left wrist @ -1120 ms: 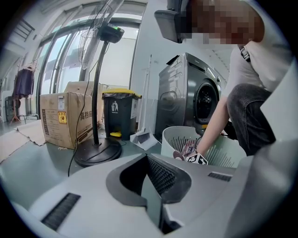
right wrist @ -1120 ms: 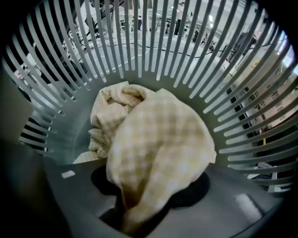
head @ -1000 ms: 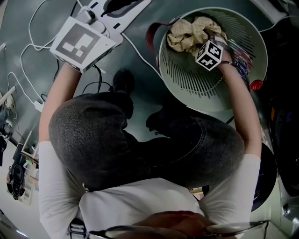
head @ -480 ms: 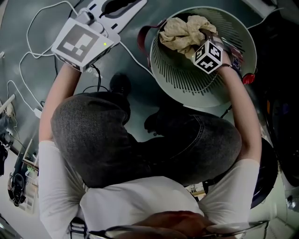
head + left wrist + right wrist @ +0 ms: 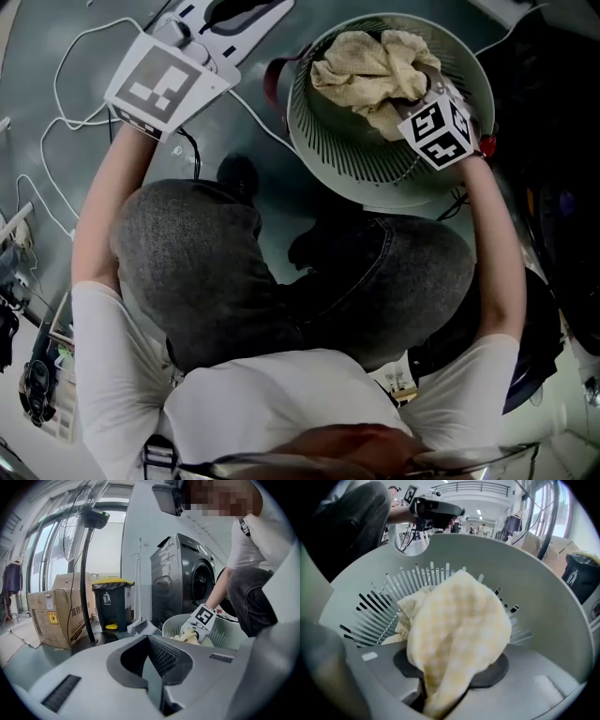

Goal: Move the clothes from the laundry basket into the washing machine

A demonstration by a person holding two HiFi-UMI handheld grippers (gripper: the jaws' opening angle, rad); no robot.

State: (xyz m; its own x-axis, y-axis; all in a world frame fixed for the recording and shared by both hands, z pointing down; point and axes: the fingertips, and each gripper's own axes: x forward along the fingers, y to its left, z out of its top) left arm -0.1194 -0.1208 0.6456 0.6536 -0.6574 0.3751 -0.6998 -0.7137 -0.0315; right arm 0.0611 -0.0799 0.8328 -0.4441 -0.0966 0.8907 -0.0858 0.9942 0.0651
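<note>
Two tongs: the person is holding one in each hand, left tongs (image 5: 156,677) and right tongs (image 5: 439,696).
Left tongs: the jaw tips are meeting and gripping nothing. It is hovering over the floor (image 5: 272,141), well apart from the basket (image 5: 375,173), and facing the washer (image 5: 180,581).
Right tongs: the jaws are clamping a fold of the cloth (image 5: 459,630), standing only slightly apart around it – the tongs are reaching down into the basket.
Cloth: pale yellow and checked, it is bunching up out of the right jaws. It is sitting inside the basket, against the slotted wall on the far side. Whether it is touching the bottom cannot be told.
Basket: round and pale, it is standing on the floor just in front of the person's knees.
Washer: a dark front-loader, it is standing just behind the basket in the left gripper view.
Person: crouching, wearing grey jeans and a white top.
Cables (image 5: 66,56): white, trailing across the floor near the left tongs.
Background: a lidded bin (image 5: 108,604) and a cardboard box (image 5: 49,616) are standing side by side – both well apart from the basket.
</note>
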